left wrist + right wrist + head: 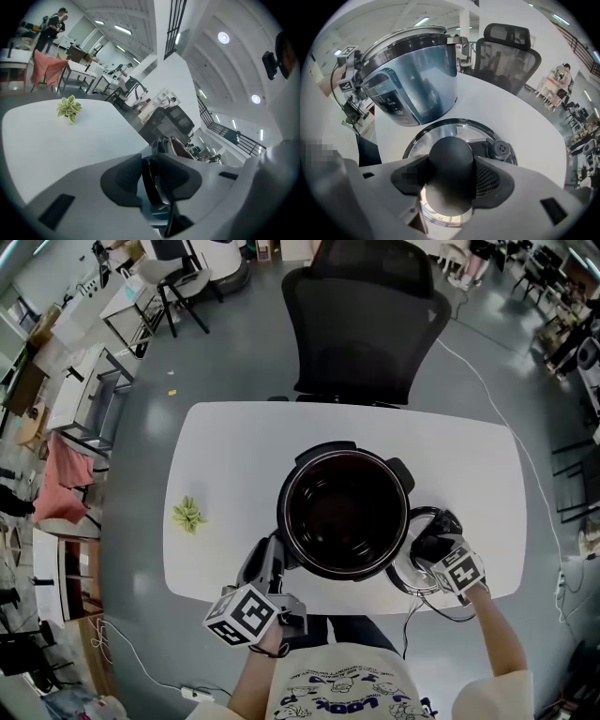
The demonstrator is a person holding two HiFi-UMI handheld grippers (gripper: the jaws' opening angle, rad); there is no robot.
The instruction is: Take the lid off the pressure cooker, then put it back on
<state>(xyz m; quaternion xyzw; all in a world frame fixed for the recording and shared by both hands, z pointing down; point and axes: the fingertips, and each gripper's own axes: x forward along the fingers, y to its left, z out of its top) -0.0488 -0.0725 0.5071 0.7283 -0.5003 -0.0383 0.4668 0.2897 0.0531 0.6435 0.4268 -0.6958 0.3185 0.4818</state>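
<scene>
The pressure cooker (345, 514) stands open in the middle of the white table (234, 446), its dark pot bare. Its silver body (412, 75) shows in the right gripper view too. My left gripper (274, 563) is at the cooker's near left side, shut on its black side handle (151, 180). The lid (405, 576) lies flat on the table, to the right of the cooker and close against it. My right gripper (433, 547) points down over the lid (454, 129). Its pads sit against both sides of the black knob (451, 161), with no gap showing.
A small green plant-like piece (187, 515) lies near the table's left edge. A black office chair (366, 324) stands behind the far edge. A dark cable (441, 615) hangs off the near right edge by the lid. Desks and people are far off.
</scene>
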